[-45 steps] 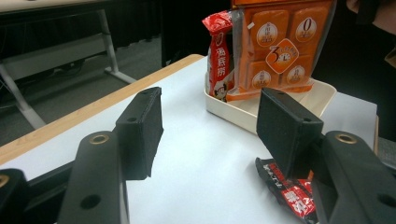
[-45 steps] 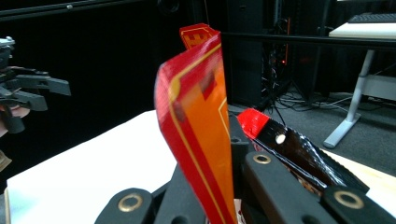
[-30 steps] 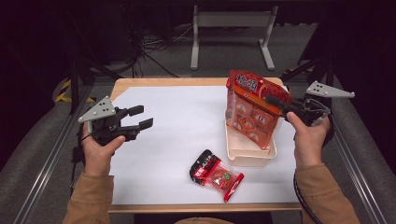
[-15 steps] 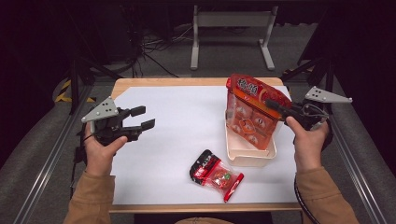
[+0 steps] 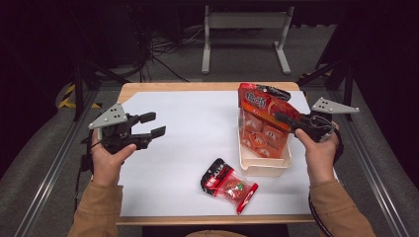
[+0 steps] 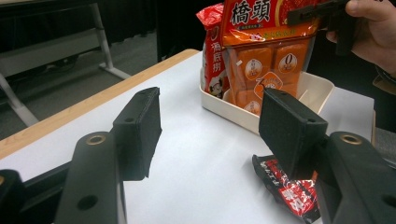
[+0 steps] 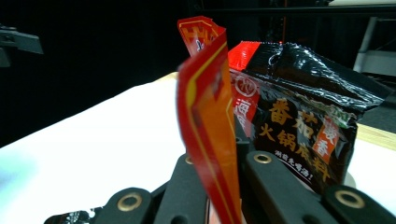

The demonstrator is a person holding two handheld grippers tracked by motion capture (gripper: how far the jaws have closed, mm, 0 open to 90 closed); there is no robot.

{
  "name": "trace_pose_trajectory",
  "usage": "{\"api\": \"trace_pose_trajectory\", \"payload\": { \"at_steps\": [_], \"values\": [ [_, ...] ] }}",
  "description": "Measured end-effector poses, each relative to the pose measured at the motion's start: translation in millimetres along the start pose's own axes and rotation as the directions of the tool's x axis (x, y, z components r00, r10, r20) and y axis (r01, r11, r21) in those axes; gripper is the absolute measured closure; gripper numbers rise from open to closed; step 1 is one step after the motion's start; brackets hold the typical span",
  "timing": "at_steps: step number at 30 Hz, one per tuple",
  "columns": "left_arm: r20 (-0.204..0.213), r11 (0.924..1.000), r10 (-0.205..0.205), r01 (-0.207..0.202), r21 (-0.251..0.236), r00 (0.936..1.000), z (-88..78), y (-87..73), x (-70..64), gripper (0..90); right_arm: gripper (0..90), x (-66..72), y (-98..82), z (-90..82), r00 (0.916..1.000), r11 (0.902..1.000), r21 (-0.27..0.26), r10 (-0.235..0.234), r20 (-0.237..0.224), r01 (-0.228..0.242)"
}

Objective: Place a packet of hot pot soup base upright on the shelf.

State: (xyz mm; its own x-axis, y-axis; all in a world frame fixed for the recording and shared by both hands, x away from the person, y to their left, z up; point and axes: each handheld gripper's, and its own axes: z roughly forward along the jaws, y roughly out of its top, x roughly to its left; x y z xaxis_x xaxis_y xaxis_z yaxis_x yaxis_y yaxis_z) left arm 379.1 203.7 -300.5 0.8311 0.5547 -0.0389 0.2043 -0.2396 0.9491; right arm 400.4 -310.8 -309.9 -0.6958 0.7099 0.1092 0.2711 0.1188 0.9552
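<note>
The right gripper (image 5: 282, 118) is clamped on the top edge of an orange snack bag (image 5: 262, 131), jaws pinched tight on the seal. The bag hangs upright, long axis vertical, its lower end inside the cream tray (image 5: 264, 167) at the counter's (image 5: 188, 133) right side, with a black packet (image 7: 303, 126) standing behind it. The coming move likely turns on that drop: the tray lies straight below the gripper. The left gripper (image 5: 154, 124) hovers half open and empty, well apart at the left. A small red-and-black packet (image 5: 228, 183) lies flat near the front edge, between both hands.
</note>
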Motion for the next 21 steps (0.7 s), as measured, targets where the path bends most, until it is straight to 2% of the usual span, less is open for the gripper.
{"api": "trace_pose_trajectory", "payload": {
  "at_steps": [6,12,18,21],
  "values": [
    [0.000,0.9999,-0.005,0.005,0.013,1.0000,1.8,-4.2,-0.1,38.1,89.3,-0.4,-2.9,-4.2,0.9996,0.9998,0.018,-0.014,0.026,0.014],
    [-0.001,0.9994,-0.013,0.013,0.031,0.9999,2.9,-11.6,-0.2,36.5,89.3,-4.4,-10.8,-11.7,0.9994,0.9998,0.018,0.011,0.034,-0.012],
    [0.013,0.9982,-0.034,0.033,0.049,0.9993,7.4,-15.7,0.2,36.0,88.8,-3.3,-11.2,-13.5,0.9991,0.9996,0.026,0.008,0.042,-0.009],
    [0.022,0.9974,-0.034,0.032,0.064,0.9992,11.1,-17.0,-1.9,35.4,84.4,-3.5,-10.2,-14.1,0.9988,0.9995,0.030,0.009,0.049,-0.010]
  ]
}}
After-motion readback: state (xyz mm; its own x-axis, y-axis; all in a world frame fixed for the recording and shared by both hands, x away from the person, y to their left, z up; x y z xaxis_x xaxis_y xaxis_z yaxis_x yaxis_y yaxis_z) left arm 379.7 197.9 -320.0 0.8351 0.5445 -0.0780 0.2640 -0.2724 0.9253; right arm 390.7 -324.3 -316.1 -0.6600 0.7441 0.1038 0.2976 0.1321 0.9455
